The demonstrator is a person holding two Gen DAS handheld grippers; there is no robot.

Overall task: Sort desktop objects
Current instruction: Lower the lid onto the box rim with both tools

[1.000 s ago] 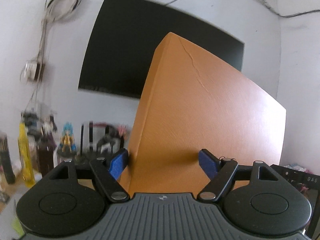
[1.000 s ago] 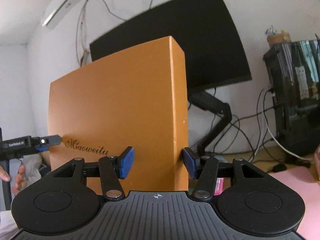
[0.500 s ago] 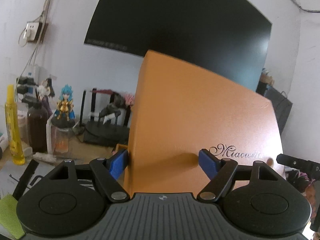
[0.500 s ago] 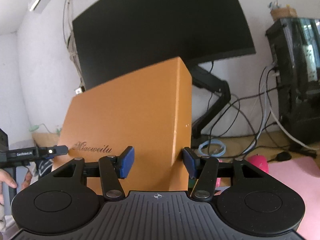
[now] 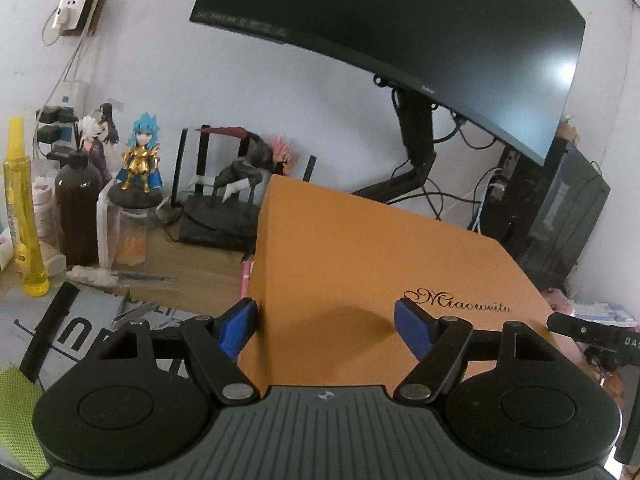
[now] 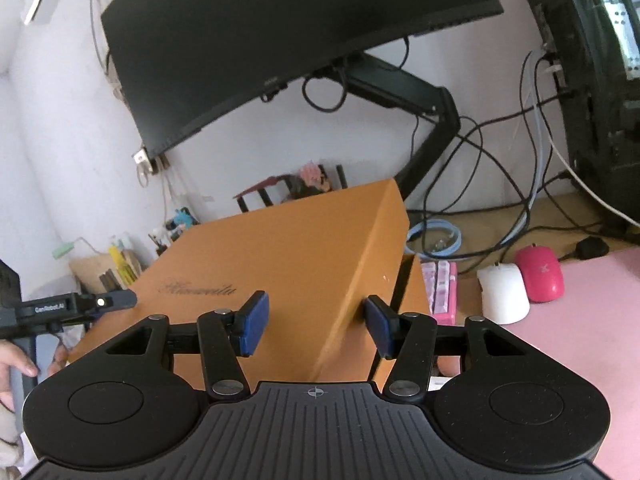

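Orange box held between both tools, one at each end, tilted low over the table's back edge, under the monitor. Left tool: fingers spread across a box corner, left pad touching the side face, right pad resting on the lettered top. Right tool: likewise spread over the opposite corner, pads on two faces. Neither pinches flat sides; hold looks like pressure between the two tools, though true clamping cannot be told. Risks: if either tool eases apart or the two drift out of step, the box could slip and drop onto the pink packet and second orange box beneath it, or knock the white mouse and pink mouse near the mat. Far end passes close to the figurines and router; a swing could topple them. Against a second ago: box was reared near upright, covering most of the monitor; now it lies far flatter and lower, with table clutter exposed.
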